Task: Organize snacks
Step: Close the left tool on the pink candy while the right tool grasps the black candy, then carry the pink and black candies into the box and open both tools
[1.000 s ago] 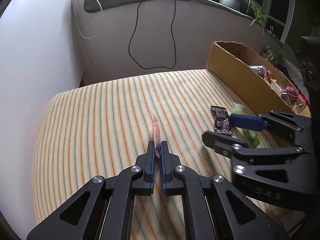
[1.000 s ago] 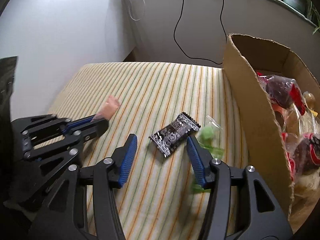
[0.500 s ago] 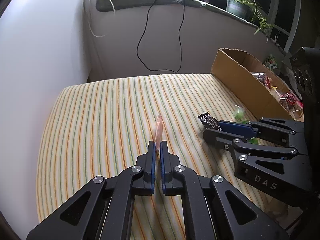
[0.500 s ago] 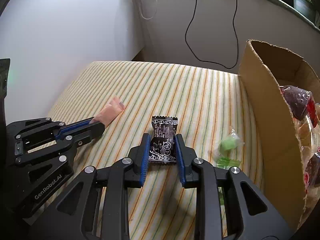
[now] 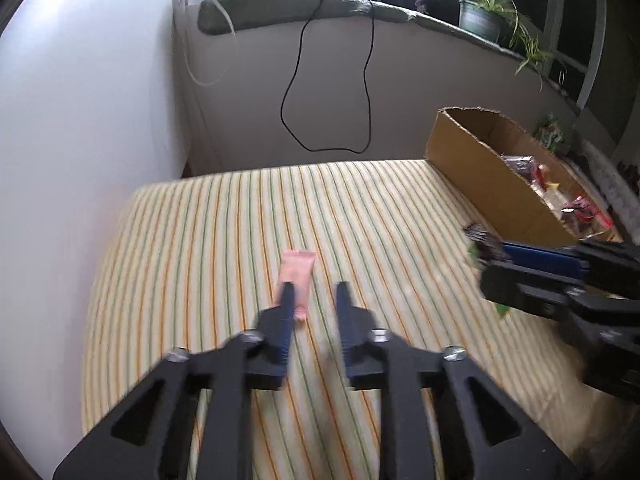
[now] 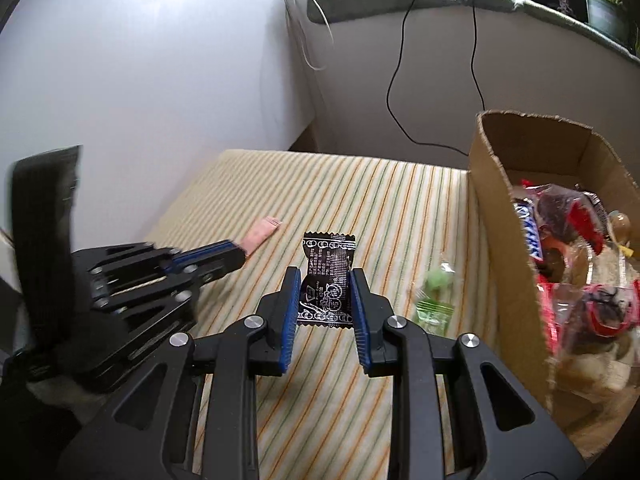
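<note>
Gripping black crinkly foil candy packet by long edges, right hand-held gripper stayed closed on it above striped table, near cardboard box. Packet looked light, soft, slippery. Left hand-held gripper, jaws just opening, released thin pink sachet.

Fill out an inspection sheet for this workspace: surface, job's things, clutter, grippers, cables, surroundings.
Surface: striped cloth, mostly bare.
Job's things: pink packet against one finger of the left gripper; black packet; green candies loose beside the cardboard box, which holds snacks.
Clutter: nothing seen.
Grippers: left gripper jaws have just been opening, not clamping the pink packet; right gripper shut on black packet.
Cables: black cable hanging down the wall.
Surroundings: potted plant on the ledge.
</note>
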Motion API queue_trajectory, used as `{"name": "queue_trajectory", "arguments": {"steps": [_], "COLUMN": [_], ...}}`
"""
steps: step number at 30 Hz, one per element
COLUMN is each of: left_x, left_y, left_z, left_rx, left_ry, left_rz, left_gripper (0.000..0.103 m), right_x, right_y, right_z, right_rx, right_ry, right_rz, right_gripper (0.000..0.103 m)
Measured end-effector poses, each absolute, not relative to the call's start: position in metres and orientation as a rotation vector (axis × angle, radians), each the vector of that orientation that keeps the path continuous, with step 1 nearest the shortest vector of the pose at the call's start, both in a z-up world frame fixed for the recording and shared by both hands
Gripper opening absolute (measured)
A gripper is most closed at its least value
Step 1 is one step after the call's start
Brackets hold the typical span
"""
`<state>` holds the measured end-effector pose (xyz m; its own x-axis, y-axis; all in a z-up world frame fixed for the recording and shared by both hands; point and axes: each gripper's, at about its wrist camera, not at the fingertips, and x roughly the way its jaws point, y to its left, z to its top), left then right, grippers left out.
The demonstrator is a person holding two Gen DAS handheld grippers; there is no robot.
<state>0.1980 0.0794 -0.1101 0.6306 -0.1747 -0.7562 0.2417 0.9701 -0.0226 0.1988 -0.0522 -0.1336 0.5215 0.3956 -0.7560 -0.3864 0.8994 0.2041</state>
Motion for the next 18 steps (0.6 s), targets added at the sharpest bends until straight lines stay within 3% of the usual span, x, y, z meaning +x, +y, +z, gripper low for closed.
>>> {"name": "queue_trajectory", "arguments": {"steps": [2,6,10,18], "left_x": [0.204,0.219,0.223,0.217], "left_y": [0.072,0.066,0.068,0.062], "left_z": [-0.114,-0.123,-0.126,-0.111], "left_rx": [0.142,0.184,0.153,0.114], "left_ry": [0.868,0.912,0.929,0.923], "left_rz": [-0.215,-0.183,-0.191,-0.187], "left_gripper": [0.032,0.032,0.018,0.018], "right_x": [0.196,0.196,0.197,0.194], "right_y": [-0.055,-0.064,-0.070,-0.093], "right_z": [-0.129,-0.124,-0.120,-0.106], "right_rx": [0.020,0.038,0.028,0.039], "right_ry": [0.905,0.896,0.873,0.840], "right_rz": [0.482,0.512,0.531,0.543], "right_gripper": [0.025,0.025,0.025,0.025]}}
